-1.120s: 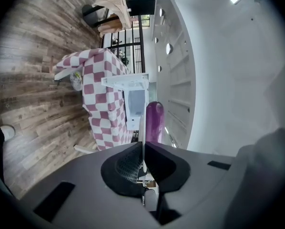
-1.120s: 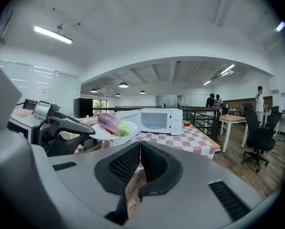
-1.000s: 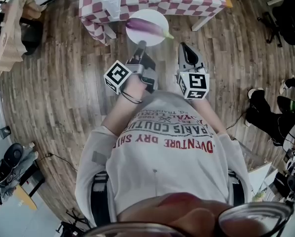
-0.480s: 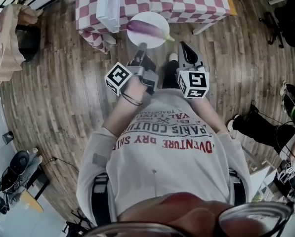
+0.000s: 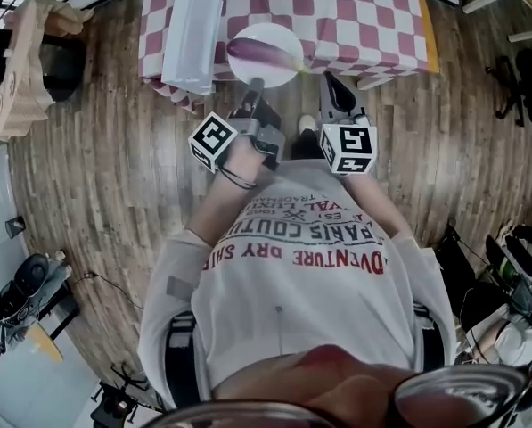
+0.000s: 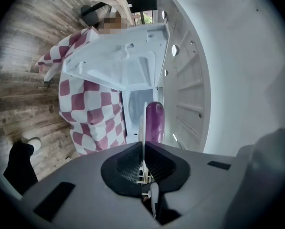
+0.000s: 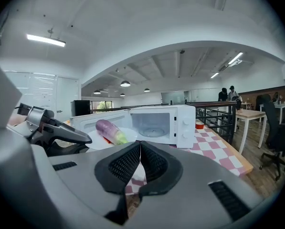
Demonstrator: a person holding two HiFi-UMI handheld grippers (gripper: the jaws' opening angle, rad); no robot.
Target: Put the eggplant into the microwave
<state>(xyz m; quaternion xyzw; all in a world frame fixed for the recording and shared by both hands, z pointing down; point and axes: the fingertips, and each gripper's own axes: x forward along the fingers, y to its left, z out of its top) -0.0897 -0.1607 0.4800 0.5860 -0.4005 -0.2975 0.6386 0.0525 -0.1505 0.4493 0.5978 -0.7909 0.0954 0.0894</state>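
Evidently carry step was in hand. Left tongs [image 5: 254, 86] clamped on plate [image 5: 270, 32] rim; eggplant [image 5: 264, 54] lay on plate just ahead of tips. Right tongs [image 7: 139, 151] together, empty. Microwave [image 7: 186, 124] stood open ahead; next move called for advancing plate level into cavity.

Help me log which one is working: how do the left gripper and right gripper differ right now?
The left gripper is shut on the rim of the white plate bearing the eggplant; the right gripper is shut on nothing. The left gripper is rolled onto its side; the right gripper sits upright. Both point toward the open microwave.
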